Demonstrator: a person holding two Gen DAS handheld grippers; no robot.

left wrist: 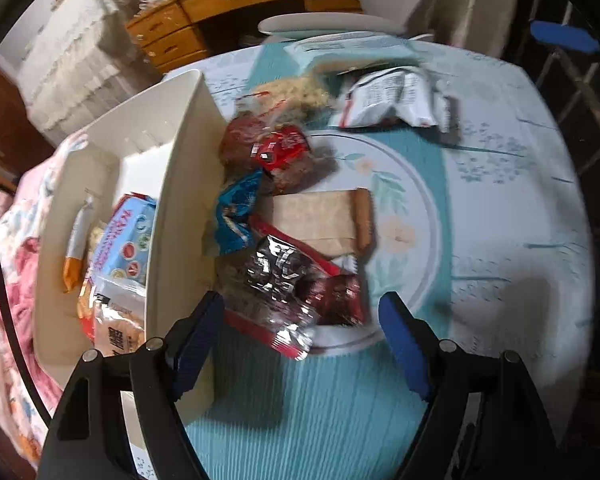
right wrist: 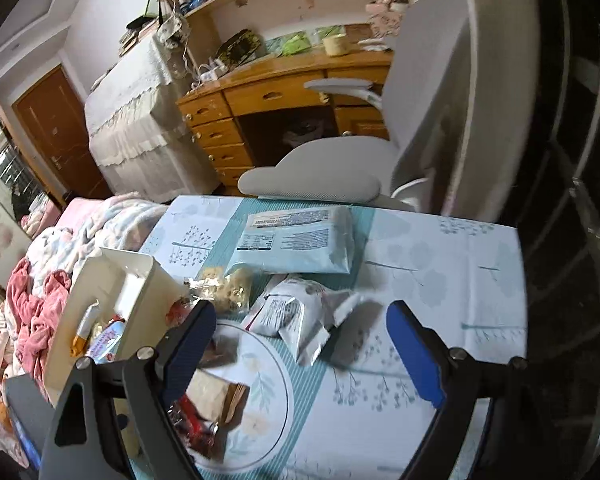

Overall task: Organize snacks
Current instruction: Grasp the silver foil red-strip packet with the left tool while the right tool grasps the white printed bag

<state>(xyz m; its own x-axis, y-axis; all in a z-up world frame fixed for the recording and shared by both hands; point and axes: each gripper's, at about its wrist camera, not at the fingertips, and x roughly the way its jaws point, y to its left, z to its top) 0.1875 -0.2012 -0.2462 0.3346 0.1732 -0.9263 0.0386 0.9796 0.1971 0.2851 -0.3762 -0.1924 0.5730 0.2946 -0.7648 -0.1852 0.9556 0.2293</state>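
A pile of snack packets lies on the table: a shiny dark red packet point(left wrist: 284, 280), a brown paper packet point(left wrist: 320, 216), a blue packet point(left wrist: 236, 212), a small red packet point(left wrist: 280, 148) and a white foil packet point(left wrist: 396, 100). My left gripper point(left wrist: 300, 320) hangs open just above the dark red packet, with nothing between its pads. A white bin point(left wrist: 172, 200) to the left holds a blue box point(left wrist: 128, 236) and other snacks. My right gripper point(right wrist: 300, 344) is open over the table, close to the white foil packet point(right wrist: 296, 316). A pale blue bag point(right wrist: 300, 240) lies farther back.
The table wears a blue-and-white floral cloth point(left wrist: 500, 200). A grey office chair point(right wrist: 340, 168) stands at the far edge, before a wooden desk point(right wrist: 268, 96). A bed with pink bedding point(right wrist: 40, 280) is at the left. A dark railing point(right wrist: 572, 200) runs on the right.
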